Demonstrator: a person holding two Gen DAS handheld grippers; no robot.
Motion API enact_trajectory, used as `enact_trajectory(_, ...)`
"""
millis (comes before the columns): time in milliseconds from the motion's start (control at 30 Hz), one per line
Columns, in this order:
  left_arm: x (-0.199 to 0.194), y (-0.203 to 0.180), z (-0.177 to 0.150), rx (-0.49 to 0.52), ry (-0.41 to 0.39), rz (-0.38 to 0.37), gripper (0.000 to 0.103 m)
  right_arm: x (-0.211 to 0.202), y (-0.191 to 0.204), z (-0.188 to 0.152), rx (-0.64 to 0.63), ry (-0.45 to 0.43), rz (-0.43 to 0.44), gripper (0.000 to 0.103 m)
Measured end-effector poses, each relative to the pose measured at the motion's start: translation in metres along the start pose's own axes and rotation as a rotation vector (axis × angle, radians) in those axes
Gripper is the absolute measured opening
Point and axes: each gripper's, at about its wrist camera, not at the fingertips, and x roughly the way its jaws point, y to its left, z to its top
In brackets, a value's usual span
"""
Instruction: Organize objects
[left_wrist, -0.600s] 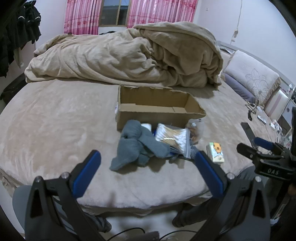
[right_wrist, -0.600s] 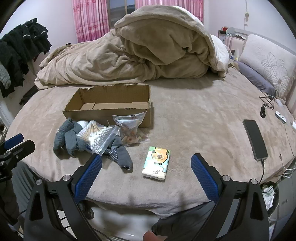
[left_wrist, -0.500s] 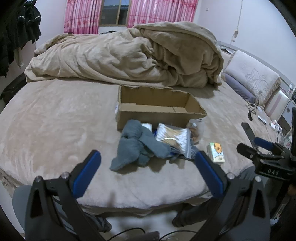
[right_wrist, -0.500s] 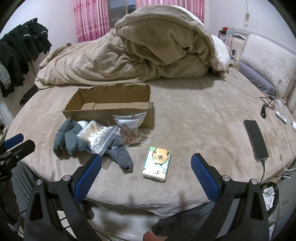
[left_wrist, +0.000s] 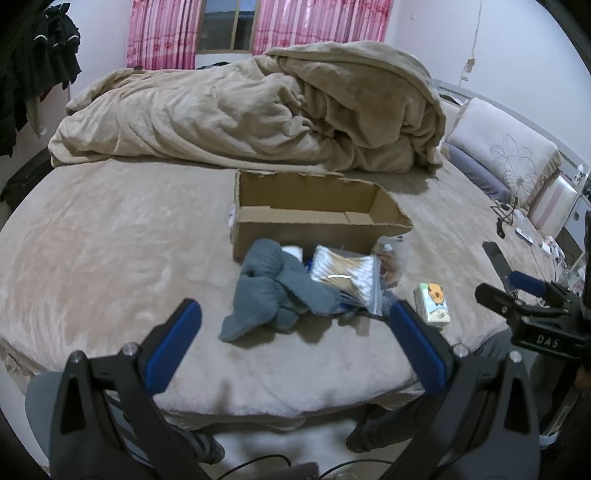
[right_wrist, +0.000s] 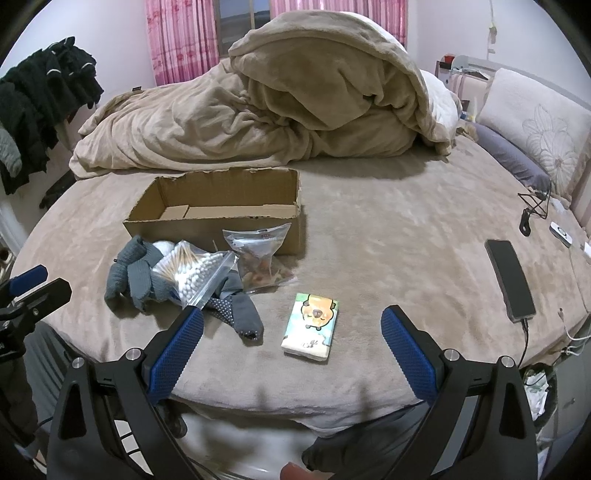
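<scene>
An open cardboard box (left_wrist: 314, 218) (right_wrist: 221, 210) stands empty on the bed. In front of it lie grey socks (left_wrist: 273, 291) (right_wrist: 133, 273), a bag of cotton swabs (left_wrist: 343, 269) (right_wrist: 195, 273), a bag of snacks (right_wrist: 258, 254) (left_wrist: 389, 258) and a tissue pack (right_wrist: 312, 326) (left_wrist: 432, 302). My left gripper (left_wrist: 293, 339) is open and empty, short of the socks. My right gripper (right_wrist: 291, 345) is open and empty, with the tissue pack between its fingers' line of view.
A rumpled beige blanket (right_wrist: 277, 110) is heaped behind the box. A black phone (right_wrist: 509, 280) on a cable lies at the right bed edge, near a pillow (right_wrist: 535, 122). Dark clothes (right_wrist: 40, 107) hang at the left.
</scene>
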Motion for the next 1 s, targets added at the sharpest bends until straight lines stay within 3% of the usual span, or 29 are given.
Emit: enact_trajectory(1000,0.0006,0.0014,0.0019,0.0,-0.012,0.011,0.102,-0.0034,-0.0027,0.0041,-0.003,-0.008,-0.002,0.099)
